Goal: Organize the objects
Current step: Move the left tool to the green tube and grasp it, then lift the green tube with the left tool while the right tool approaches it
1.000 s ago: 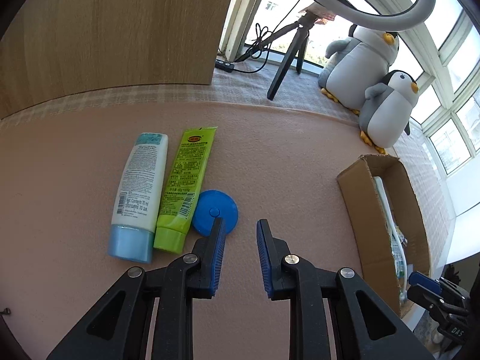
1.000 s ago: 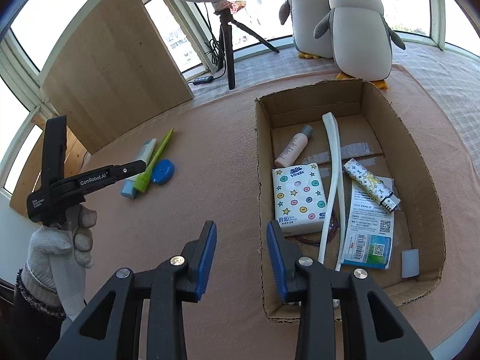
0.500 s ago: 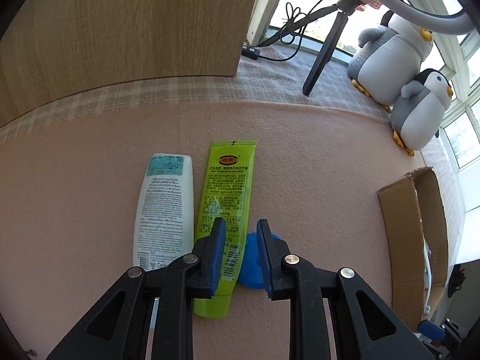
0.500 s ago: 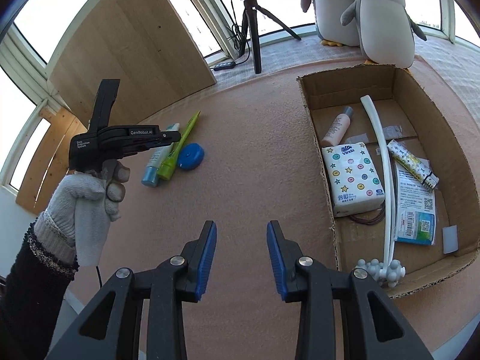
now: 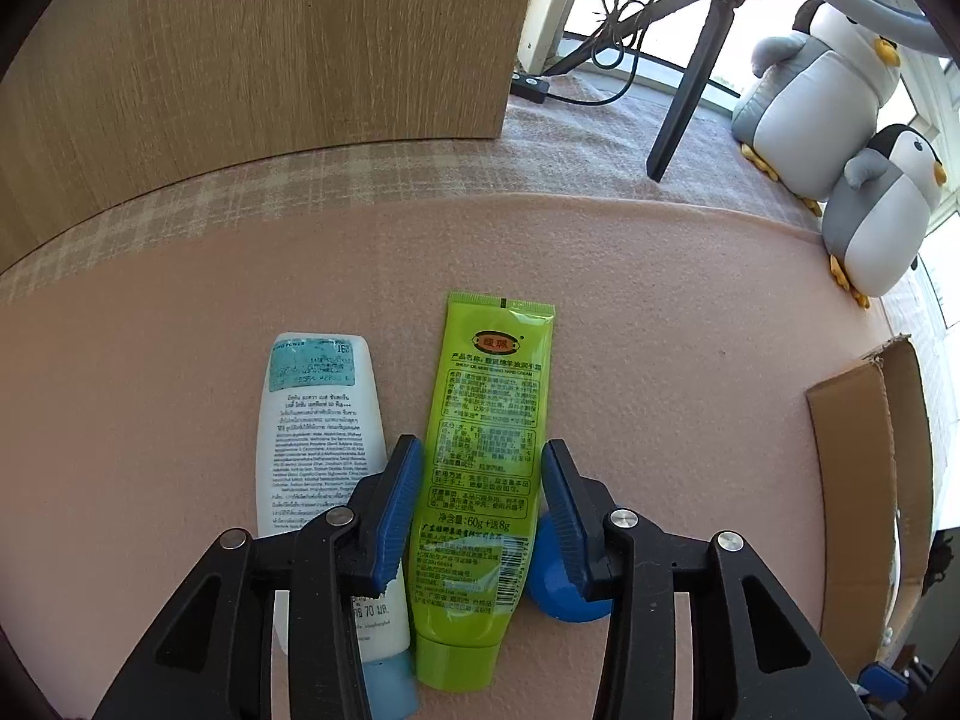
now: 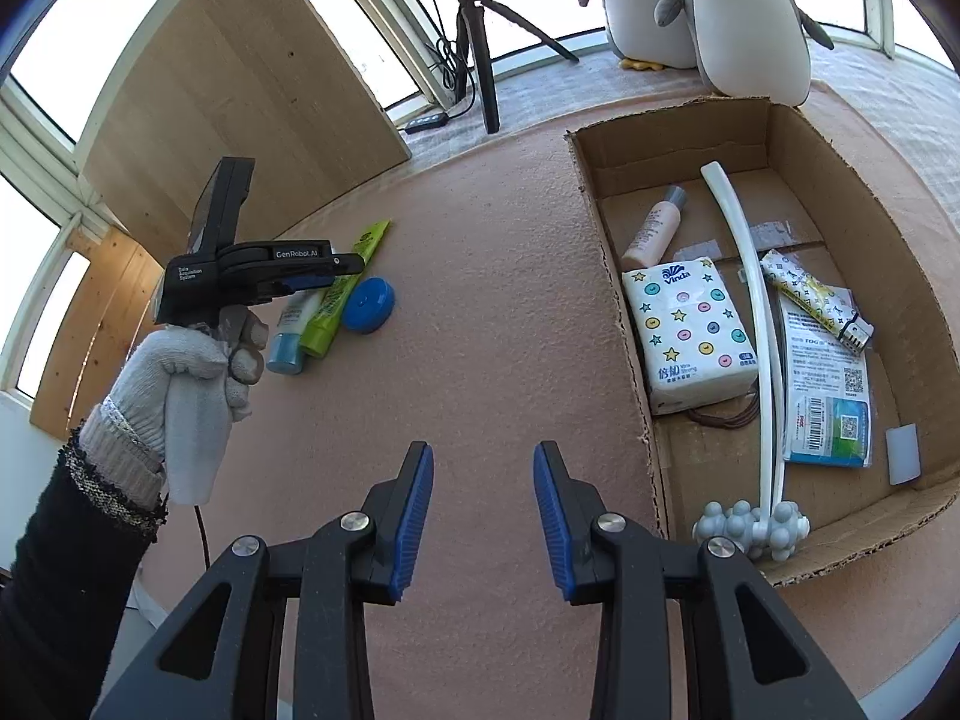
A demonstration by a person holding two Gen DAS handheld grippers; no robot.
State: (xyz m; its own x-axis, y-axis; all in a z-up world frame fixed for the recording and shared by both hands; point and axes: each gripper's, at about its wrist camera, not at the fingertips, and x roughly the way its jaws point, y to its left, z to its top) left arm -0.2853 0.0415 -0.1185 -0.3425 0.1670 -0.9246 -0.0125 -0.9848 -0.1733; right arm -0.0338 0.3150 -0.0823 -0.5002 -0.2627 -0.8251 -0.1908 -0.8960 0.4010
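A green tube (image 5: 480,468) lies flat on the pink mat between a white tube with a blue cap (image 5: 318,456) on its left and a round blue lid (image 5: 555,582) on its right. My left gripper (image 5: 480,510) is open, its jaws on either side of the green tube just above it. All three items also show in the right wrist view, with the green tube (image 6: 342,294) under the left gripper (image 6: 312,276). My right gripper (image 6: 483,516) is open and empty over bare mat, left of the cardboard box (image 6: 624,324).
The box holds a tissue pack (image 6: 690,336), a small bottle (image 6: 651,228), a white massager stick (image 6: 753,324), a sachet and a packet. Two plush penguins (image 5: 840,138), a tripod (image 5: 690,96) and a wooden board (image 5: 240,60) stand behind the mat.
My left gripper moved forward and left over the tubes and opened wider around the green tube. My right gripper drew back from the box and swung left.
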